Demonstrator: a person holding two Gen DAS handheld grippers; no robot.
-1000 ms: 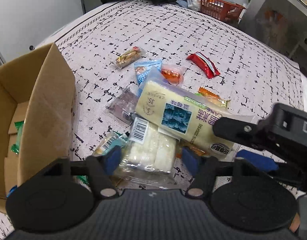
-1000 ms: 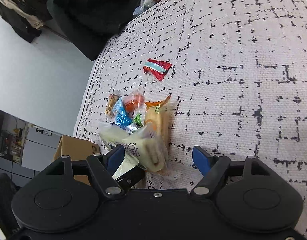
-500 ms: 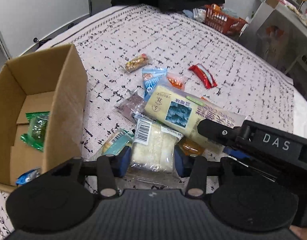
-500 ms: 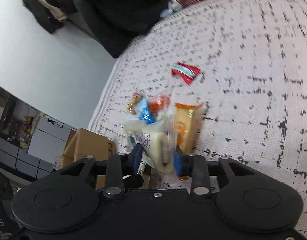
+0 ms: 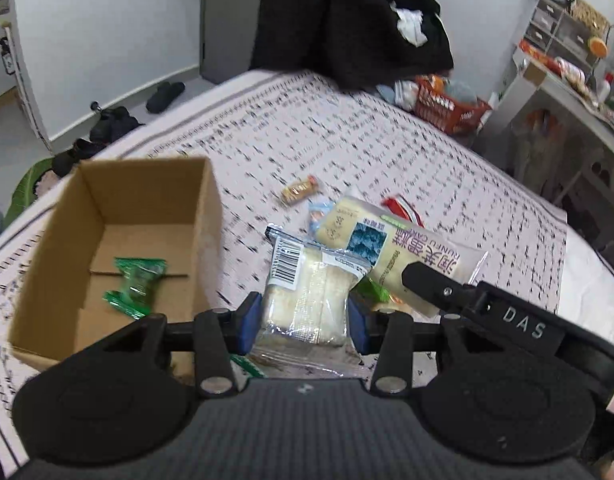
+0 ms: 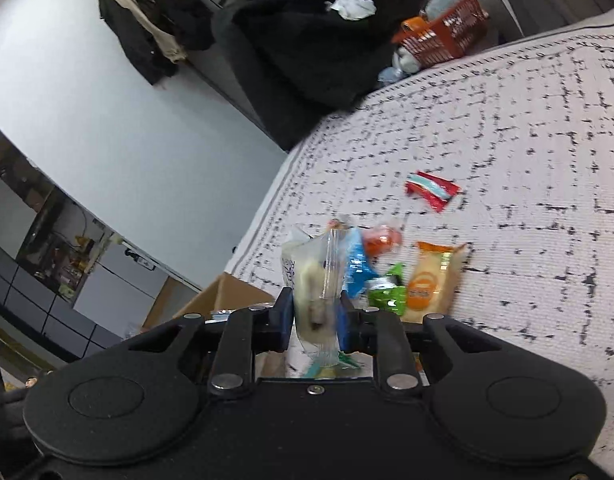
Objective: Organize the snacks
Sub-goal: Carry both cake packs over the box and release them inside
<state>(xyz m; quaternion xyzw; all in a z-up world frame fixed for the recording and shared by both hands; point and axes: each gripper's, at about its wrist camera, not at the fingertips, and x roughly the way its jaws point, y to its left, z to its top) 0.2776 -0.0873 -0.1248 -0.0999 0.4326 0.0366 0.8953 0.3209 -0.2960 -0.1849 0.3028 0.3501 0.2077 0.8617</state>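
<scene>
Snacks, two held above the patterned bed cover (image 5: 387, 152) beside the cardboard box (image 5: 211, 216): clear-wrapped white cake (image 5: 307, 296) clamped in the left gripper (image 5: 303, 316), long yellow pack (image 6: 319, 280) pinched by the right gripper (image 6: 317, 318); both likely light, soft, crushable, best taken mid-body across the width.

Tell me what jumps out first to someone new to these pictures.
Both grippers hold snacks: the left gripper clamps a clear pack of white cakes, the right gripper a yellow cake packet. To the left sits an open cardboard box holding a green packet.
</scene>
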